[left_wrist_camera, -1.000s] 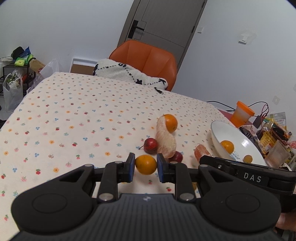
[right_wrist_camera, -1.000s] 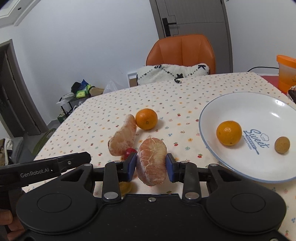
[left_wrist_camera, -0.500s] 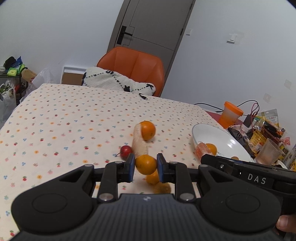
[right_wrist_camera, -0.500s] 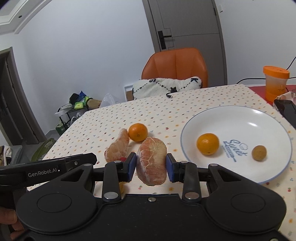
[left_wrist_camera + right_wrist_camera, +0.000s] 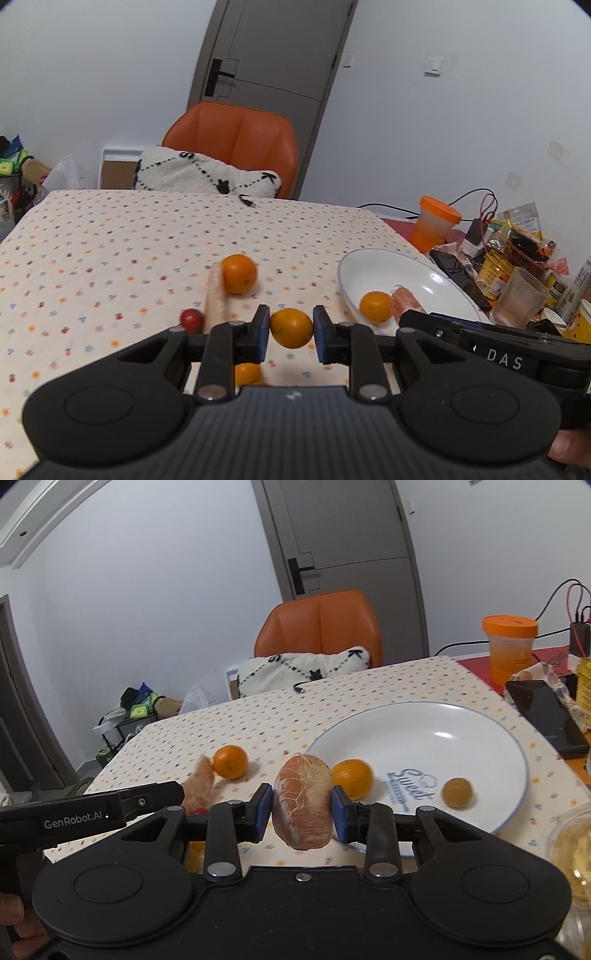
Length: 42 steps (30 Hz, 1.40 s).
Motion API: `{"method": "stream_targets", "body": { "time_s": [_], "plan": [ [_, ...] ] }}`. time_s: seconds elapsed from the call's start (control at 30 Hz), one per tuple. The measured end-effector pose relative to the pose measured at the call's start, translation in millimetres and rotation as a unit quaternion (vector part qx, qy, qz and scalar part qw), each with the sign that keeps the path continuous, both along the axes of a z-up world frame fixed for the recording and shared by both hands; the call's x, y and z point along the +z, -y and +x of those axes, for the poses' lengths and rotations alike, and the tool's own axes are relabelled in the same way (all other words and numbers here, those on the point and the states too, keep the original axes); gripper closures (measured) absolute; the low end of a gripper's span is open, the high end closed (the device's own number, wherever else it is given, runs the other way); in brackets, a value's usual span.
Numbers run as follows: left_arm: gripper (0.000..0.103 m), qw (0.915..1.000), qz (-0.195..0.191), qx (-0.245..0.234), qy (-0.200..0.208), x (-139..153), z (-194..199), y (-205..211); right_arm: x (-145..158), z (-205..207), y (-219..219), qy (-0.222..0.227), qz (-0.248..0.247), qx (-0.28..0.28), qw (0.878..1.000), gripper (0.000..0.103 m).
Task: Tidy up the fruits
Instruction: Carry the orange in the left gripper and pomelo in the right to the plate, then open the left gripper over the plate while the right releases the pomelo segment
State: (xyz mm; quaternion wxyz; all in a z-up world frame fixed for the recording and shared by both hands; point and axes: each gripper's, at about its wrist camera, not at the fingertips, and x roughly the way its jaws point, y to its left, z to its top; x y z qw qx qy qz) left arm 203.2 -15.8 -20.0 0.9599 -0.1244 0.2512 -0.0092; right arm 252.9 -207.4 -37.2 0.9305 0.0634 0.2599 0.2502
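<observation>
Both loads are up off the cloth now and travelling: my left gripper [image 5: 291, 328] is clamped on a small orange [image 5: 291, 328], pads tight on either side of it, and my right gripper [image 5: 302, 808] is closed around a peeled pomelo segment [image 5: 302, 800], membrane and all, bulging above and below the pads. A second ago the table filled the view under both tools; now the horizon has dropped, more wall and door show, and the white plate [image 5: 491, 738] has slid in ahead of my right gripper and to its right, so I'm lifting and swinging toward it. From the left wrist the plate [image 5: 424, 266] sits ahead and to the right, and I can see the pomelo segment [image 5: 406, 304] arriving over its near rim, just beside the orange on the plate [image 5: 375, 307]. In the right view that plated orange [image 5: 352, 778] is just behind my right pad, with a small brown fruit [image 5: 457, 792] further right on the plate. Left behind on the cloth, ahead and left of my left gripper: another orange [image 5: 238, 273], a second pomelo piece [image 5: 216, 295] touching it, a red fruit [image 5: 192, 320], and one more orange [image 5: 246, 373] half hidden under the left finger. I judge the pomelo drop comes first, and the round orange may roll once released.
</observation>
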Motion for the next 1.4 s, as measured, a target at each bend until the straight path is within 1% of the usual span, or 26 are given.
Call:
{"method": "stream_targets", "body": {
  "time_s": [0.57, 0.8, 0.87, 0.93, 1.03, 1.27, 1.4],
  "plan": [
    [0.08, 0.999, 0.022, -0.038, -0.006, 0, 31, 47, -14, 26, 46, -0.006, 0.003, -0.051, 0.999, 0.07],
    [0.08, 0.9981, 0.031, -0.052, -0.009, -1, 45, 63, -17, 35, 58, -0.007, 0.021, -0.057, 0.998, 0.07],
    [0.08, 0.9978, 0.034, -0.056, -0.008, -1, 48, 68, -17, 36, 61, -0.006, 0.027, -0.058, 0.998, 0.064],
    [0.08, 0.9975, 0.036, -0.06, -0.007, 0, 51, 73, -16, 35, 63, 0.004, 0.027, -0.062, 0.998, 0.063],
    [0.08, 0.997, 0.039, -0.066, -0.007, -1, 57, 79, -15, 32, 68, 0.007, 0.032, -0.064, 0.997, 0.056],
    [0.079, 0.9963, 0.037, -0.076, -0.011, -2, 65, 90, -15, 27, 77, 0.003, 0.041, -0.069, 0.997, 0.053],
    [0.078, 0.9964, 0.039, -0.075, -0.006, 0, 64, 93, -15, 25, 78, 0.003, 0.043, -0.069, 0.997, 0.05]
  ]
}}
